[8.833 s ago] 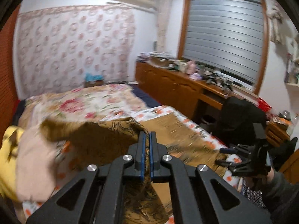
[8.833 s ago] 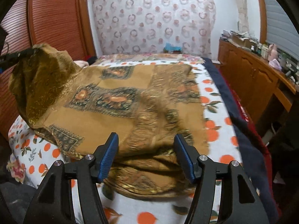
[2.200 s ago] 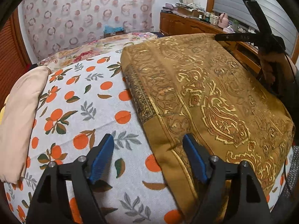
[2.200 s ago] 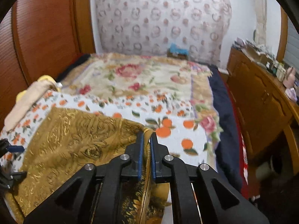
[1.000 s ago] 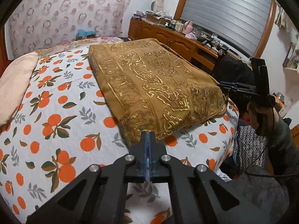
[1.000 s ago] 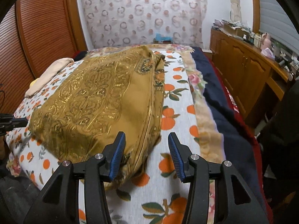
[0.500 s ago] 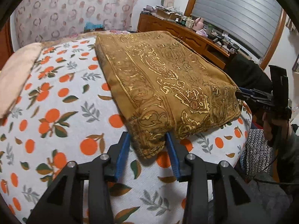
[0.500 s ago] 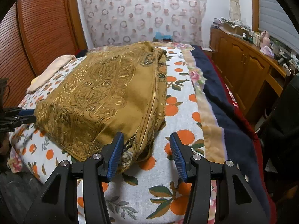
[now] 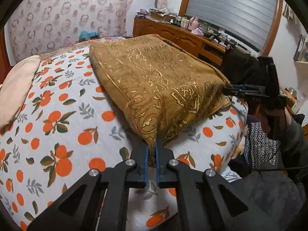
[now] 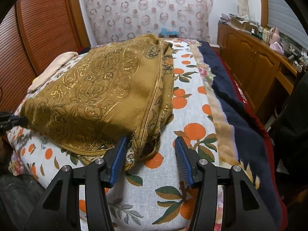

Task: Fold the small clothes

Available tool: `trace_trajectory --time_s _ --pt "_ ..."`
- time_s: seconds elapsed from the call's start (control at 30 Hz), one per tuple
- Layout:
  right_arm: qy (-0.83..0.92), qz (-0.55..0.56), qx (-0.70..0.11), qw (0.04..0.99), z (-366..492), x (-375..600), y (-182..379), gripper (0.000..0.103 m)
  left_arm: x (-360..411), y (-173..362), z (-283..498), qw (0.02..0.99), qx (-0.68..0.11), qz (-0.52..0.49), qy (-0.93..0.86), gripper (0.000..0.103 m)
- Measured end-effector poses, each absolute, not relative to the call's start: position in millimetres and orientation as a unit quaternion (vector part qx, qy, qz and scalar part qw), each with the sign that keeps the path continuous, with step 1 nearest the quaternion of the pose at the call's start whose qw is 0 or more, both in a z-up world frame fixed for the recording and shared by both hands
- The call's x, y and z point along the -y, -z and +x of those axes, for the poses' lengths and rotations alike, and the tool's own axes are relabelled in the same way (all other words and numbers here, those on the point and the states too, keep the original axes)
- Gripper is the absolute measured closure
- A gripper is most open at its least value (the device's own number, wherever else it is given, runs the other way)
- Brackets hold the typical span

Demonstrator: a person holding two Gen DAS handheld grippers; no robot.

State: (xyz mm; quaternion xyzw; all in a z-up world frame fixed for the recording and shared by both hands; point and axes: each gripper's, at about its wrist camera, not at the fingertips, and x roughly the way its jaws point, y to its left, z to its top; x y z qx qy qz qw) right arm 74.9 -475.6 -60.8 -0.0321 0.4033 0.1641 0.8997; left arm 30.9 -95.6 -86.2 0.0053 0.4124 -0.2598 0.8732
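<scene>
On the bed's orange-print sheet, running left to right, we list:

Item 1: pink pillow, at the sheet's far left edge.

Item 2: folded gold-patterned brown cloth, lying across the middle of the sheet, its near corners lifted.

Item 3: our left gripper, blue pads pressed together, pinching the cloth's near-left corner.

Item 4: our right gripper, jaws spread, straddling the cloth's near-right corner at the sheet's front edge; its left pad touches the fabric, and it grips nothing.

Item 5: navy blanket, along the bed's right edge.

Item 6: wooden cabinets, beside the bed, far right.
</scene>
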Motion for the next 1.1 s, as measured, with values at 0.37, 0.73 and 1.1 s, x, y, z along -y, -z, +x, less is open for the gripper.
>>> trace_trajectory --time_s 0.37,0.73,1.1 --pt "-0.180 -0.028 -0.398 0.899 64.7 469.5 53.6 0.046 95.8 89.4 22.8 0.866 -0.420 -0.005 0.271 0.101" --pt "-0.190 -0.023 -0.401 0.896 70.2 458.6 61.0 0.044 100.7 82.0 13.9 0.858 -0.416 -0.001 0.302 0.101" --pt "-0.223 0.019 -0.356 0.907 59.8 476.8 36.5 0.100 90.1 43.7 7.7 0.859 -0.369 -0.041 0.353 0.102"
